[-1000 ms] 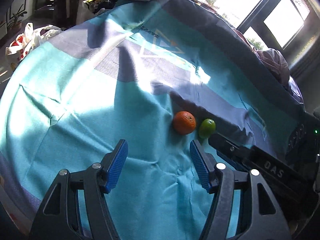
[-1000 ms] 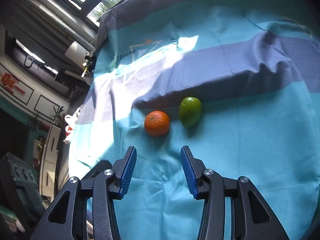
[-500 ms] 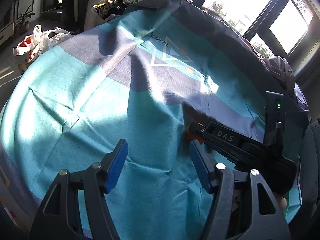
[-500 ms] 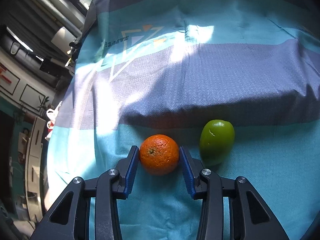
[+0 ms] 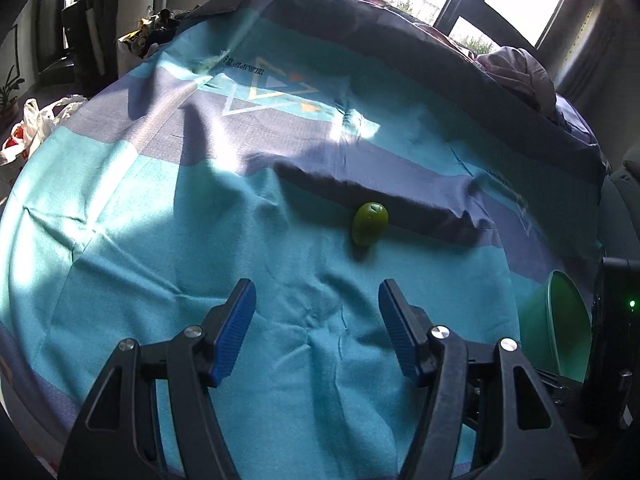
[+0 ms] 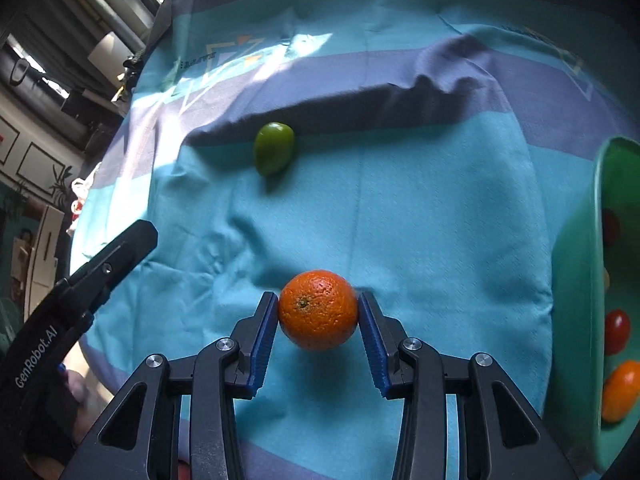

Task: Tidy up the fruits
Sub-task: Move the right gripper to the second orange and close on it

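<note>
Orange (image 6: 318,310) sits clamped in my right gripper (image 6: 319,312), both blue pads pressed against its sides, stem dimple facing the camera. It looks lifted clear of the teal and purple cloth (image 6: 420,208), with its shadow falling on the fabric just below it, though I cannot be sure of the gap from this angle.

On my right-wrist view the green bowl (image 6: 576,280) stands at the right edge, its rim turned toward me. Inside it I can make out a red fruit (image 6: 616,330) and another orange fruit (image 6: 620,390) lower down; anything else in there is too cropped to name.

The green fruit (image 6: 275,153) lies on the cloth well ahead of the orange, just at the edge of a dark fold shadow. From my left wrist the same green fruit (image 5: 370,223) rests ahead and slightly right of the fingers, apart from them.

My left gripper (image 5: 318,330) hangs over the cloth (image 5: 160,240) with its jaws spread wide and nothing between them. The bowl (image 5: 556,336) shows at its right, beside the black body of the other tool. In the right-wrist view the left gripper (image 6: 120,252) reaches in from the left edge, seen side-on
</note>
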